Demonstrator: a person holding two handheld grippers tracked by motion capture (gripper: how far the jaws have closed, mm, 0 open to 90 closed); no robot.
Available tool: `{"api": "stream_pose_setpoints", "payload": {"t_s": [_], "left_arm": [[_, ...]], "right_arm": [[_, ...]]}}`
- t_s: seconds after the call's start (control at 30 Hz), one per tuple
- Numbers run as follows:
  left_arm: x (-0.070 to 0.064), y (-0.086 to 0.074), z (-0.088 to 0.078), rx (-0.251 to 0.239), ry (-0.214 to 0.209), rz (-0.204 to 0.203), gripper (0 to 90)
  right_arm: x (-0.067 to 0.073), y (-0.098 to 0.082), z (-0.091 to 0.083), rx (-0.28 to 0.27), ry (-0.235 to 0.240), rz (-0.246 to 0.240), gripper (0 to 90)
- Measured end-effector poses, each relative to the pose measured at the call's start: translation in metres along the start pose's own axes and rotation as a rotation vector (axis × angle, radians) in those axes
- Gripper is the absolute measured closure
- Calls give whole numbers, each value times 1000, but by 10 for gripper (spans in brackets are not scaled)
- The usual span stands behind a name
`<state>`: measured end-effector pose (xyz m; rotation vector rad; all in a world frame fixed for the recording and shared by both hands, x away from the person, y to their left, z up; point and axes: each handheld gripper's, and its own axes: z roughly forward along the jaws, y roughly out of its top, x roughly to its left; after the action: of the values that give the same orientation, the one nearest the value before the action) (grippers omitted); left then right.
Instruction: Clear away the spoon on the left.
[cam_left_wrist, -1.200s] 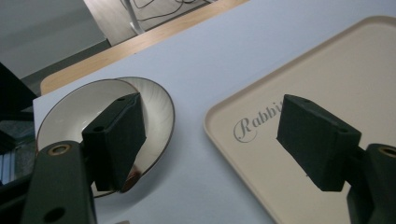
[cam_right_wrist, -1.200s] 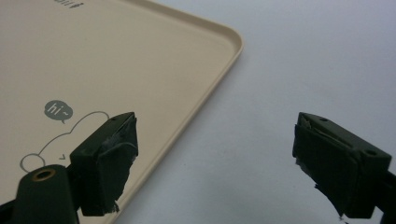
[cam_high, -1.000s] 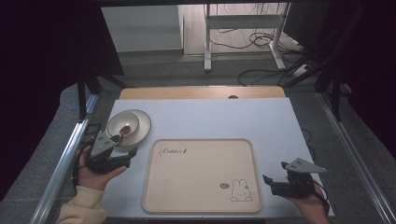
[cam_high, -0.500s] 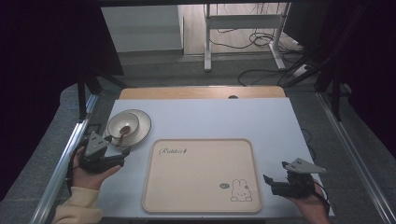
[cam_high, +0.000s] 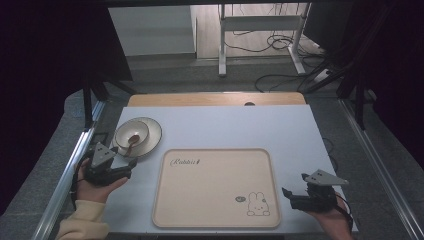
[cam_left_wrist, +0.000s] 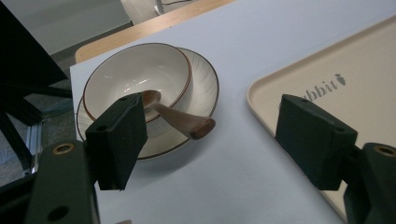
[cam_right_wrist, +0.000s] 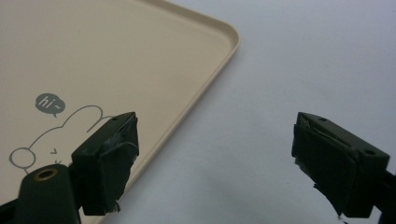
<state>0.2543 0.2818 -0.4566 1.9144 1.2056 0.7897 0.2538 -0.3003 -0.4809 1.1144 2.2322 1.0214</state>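
While both claws sit released over the bench (cam_high: 225, 125), the spoon (cam_left_wrist: 180, 120) rests in the bowl (cam_left_wrist: 135, 77) on its plate (cam_left_wrist: 203, 88), handle angled toward the left claw (cam_left_wrist: 210, 140). The right claw (cam_right_wrist: 215, 158) is well apart, beside the tray (cam_right_wrist: 140, 56).

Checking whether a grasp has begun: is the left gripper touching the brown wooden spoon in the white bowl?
Apart. The left gripper view shows the left gripper open, bare table between it and the brown wooden spoon.
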Motion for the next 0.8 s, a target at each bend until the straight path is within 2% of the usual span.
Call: {"api": "stream_pose_setpoints", "payload": {"t_s": [0.37,0.5,0.53,0.7,0.8], "left_arm": [[6,-6,2,6,17,-1,250],[6,-10,5,15,19,9,250],[5,-12,7,23,28,24,250],[5,-14,12,37,38,42,267],[4,-14,18,43,48,71,290]], "right_arm": [[0,1,0,3,-2,8,152],[1,1,0,5,-3,7,153],[1,1,1,8,-3,4,153],[0,0,1,7,-2,7,153],[0,0,1,10,-4,8,154]]}}
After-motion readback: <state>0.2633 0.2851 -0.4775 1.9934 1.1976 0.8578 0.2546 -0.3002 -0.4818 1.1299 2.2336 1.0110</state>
